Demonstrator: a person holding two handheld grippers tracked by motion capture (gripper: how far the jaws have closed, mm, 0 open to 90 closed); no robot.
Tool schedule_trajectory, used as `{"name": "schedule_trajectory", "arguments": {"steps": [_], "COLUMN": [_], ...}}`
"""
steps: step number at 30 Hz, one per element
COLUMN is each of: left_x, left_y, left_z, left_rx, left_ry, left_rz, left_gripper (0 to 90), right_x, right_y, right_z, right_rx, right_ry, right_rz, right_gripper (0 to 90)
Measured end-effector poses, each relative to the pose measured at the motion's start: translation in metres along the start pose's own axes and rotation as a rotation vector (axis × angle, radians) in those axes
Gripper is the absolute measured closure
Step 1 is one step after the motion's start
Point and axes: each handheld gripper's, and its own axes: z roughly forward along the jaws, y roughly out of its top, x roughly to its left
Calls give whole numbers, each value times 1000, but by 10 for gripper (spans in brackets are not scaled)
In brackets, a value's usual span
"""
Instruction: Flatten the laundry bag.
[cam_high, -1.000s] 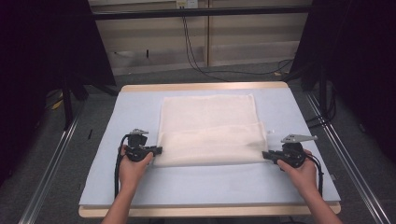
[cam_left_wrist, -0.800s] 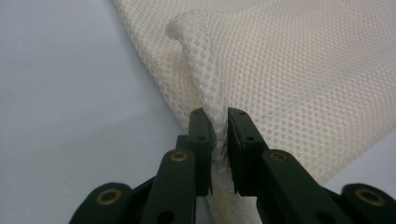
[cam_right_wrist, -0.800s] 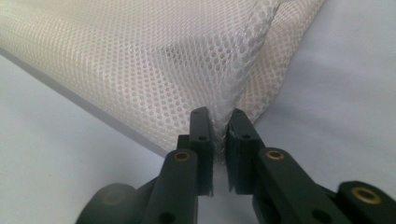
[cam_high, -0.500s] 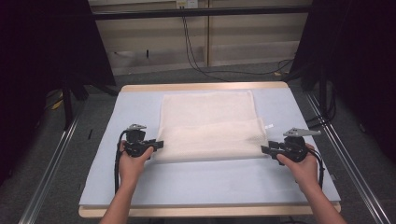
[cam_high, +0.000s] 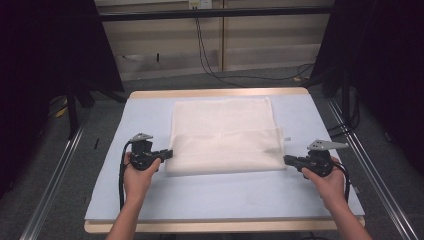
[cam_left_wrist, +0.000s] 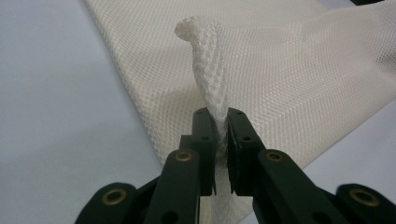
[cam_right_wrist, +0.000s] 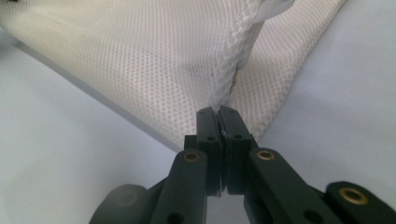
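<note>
Mesh cloth (cam_high: 223, 135): cream, folded, lying flat mid-table on the pale blue mat (cam_high: 210, 192).
Left gripper (cam_high: 167, 153): at the cloth's near left corner; jaws clamped on a pinched-up ridge of mesh.
Right gripper (cam_high: 288, 160): at the near right corner; jaws pressed together on a raised fold.
Gripper views: weave and pinch visible.
High view: whole cloth, both hands, wooden table edge (cam_high: 220, 227).

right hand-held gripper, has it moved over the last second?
Yes. The right hand-held gripper has drifted outward toward the table's right edge, pinching the mesh cloth corner and stretching it.
</note>
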Motion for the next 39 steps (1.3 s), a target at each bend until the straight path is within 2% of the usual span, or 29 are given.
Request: {"name": "schedule_trajectory", "arguments": {"steps": [2, 5, 10, 13, 14, 16, 18, 23, 25, 26, 28, 30, 31, 33, 36, 37, 39], "left_x": [0, 0, -6, -7, -7, -6, -6, -5, -5, -5, -6, -7, -8, -9, -9, -8, -8], "left_y": [-6, -14, -20, -21, -21, -21, -20, -21, -22, -22, -23, -24, -25, -26, -30, -31, -32], "left_z": [-2, -5, -14, -16, -16, -16, -16, -18, -18, -20, -21, -24, -25, -28, -30, -31, -32], "left_rx": [6, 9, 18, 7, 9, 13, 19, 20, 13, 17, 12, 11, 8, 12, 17, 25, 26], "left_ry": [-3, -22, -24, -31, -34, -33, -36, -46, -54, -56, -59, -67, -78, -83, -96, -98, -105], "left_rz": [10, 0, 33, 29, 29, 30, 35, 40, 35, 43, 45, 44, 42, 45, 23, 30, 20], "left_gripper": [834, 833, 819, 818, 822, 824, 830, 832, 832, 832, 832, 831, 830, 829, 828, 828, 821], "right_x": [1, 0, -1, -2, -4, -6, -10, -17, -16, -14, -8, -4, -1, 0, 1, 2, 1], "right_y": [-6, -18, -27, -29, -27, -25, -19, -2, 4, 6, 6, 2, -4, -7, -14, -16, -20], "right_z": [-4, -14, -20, -20, -19, -17, -14, -5, -1, 0, 1, 0, -2, -4, -6, -7, -7], "right_rx": [11, 22, 56, 65, 52, 47, 44, 1, -36, -40, -15, -8, 3, 7, 17, 23, 30], "right_ry": [5, 12, -3, -12, -29, -39, -71, -105, -42, -17, 9, 48, 70, 75, 94, 91, 95], "right_rz": [-12, -23, -52, -49, -33, -31, -31, -17, 6, -1, -35, -48, -74, -78, -82, -83, -82], "right_gripper": [888, 900, 900, 900, 900, 900, 900, 880, 880, 880, 881, 881, 881, 881, 880, 873, 871]}}
